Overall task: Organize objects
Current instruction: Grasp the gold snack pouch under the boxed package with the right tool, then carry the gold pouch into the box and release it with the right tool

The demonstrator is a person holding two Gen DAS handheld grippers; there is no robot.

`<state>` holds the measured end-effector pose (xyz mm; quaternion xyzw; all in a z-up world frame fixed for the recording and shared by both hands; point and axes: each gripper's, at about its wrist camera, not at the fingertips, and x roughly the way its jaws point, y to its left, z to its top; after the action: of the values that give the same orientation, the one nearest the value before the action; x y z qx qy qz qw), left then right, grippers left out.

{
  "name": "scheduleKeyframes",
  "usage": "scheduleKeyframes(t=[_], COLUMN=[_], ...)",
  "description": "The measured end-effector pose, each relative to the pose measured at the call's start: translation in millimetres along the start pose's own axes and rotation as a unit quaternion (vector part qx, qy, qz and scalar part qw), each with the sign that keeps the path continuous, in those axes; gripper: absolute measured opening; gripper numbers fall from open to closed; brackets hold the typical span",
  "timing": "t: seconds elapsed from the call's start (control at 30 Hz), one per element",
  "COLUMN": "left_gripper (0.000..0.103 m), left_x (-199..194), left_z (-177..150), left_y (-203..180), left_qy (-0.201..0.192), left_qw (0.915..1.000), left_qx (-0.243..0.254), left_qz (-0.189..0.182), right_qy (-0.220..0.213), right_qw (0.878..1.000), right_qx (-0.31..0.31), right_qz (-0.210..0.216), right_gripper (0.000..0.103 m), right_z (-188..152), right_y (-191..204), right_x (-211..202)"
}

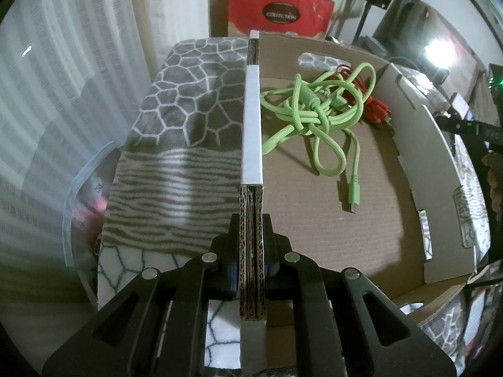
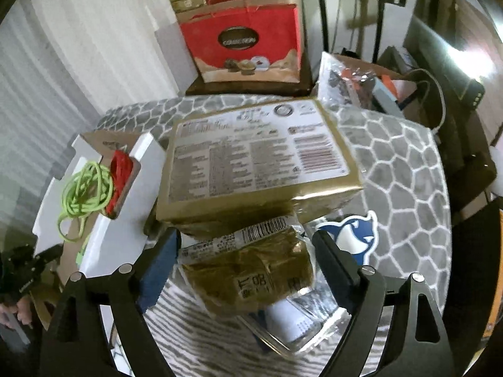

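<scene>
Between the left fingers: the left gripper [image 1: 251,270] is pressed together on the box wall [image 1: 251,125], pinching its near end.
Wall axis: the long edge of the wall runs straight away from the left gripper, with white tape along the top and raw corrugated layers at the pinched end.
Box: the cardboard box [image 1: 330,220] opens to the right of the pinched wall; its floor is ribbed brown cardboard and its far wall has cut slots.
Cables: a green cable [image 1: 314,116] lies tangled on the box floor ahead and to the right of the left gripper, with one plug end pointing back toward the gripper; a red cable [image 1: 374,106] lies touching it on its far side.
Right gripper: the right gripper [image 2: 248,251] is spread wide, and a gold packet [image 2: 251,273] lies between the fingers; I cannot tell if the pads touch it.
Gold box: a flat gold box [image 2: 257,163] with a printed label lies just ahead, partly over the packet, with its long side across the view.
Around: a clear bag [image 2: 298,326] lies under the packet and a blue sticker [image 2: 355,232] lies to the right.
Surface: a soft grey blanket [image 2: 402,169] with white cell pattern.
</scene>
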<state>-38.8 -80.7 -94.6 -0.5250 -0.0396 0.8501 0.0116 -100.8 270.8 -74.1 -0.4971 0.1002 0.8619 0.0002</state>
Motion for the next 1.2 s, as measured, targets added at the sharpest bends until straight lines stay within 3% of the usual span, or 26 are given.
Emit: scheduleKeyframes(t=[0.4, 0.7, 0.83, 1.2], left_gripper=[0.01, 0.01, 0.01, 0.01], left_x=[0, 0, 0, 0], left_z=[-1, 0, 0, -1], left_y=[0, 0, -1, -1], left_qy=[-0.001, 0.0, 0.0, 0.001], left_qw=[1.0, 1.0, 1.0, 1.0], left_qx=[0.0, 0.0, 0.0, -0.001], left_qz=[0.0, 0.001, 0.001, 0.001], right_qy=[0.019, 0.038, 0.029, 0.002], right_qw=[1.0, 0.998, 0.998, 0.999], right_qx=[-0.012, -0.038, -0.046, -0.041], right_qz=[0.008, -0.029, -0.029, 0.006], right_gripper=[0.089, 0.096, 0.079, 0.076], right_z=[-18, -27, -27, -20], right_y=[4, 16, 16, 27], right_x=[-1, 16, 12, -30])
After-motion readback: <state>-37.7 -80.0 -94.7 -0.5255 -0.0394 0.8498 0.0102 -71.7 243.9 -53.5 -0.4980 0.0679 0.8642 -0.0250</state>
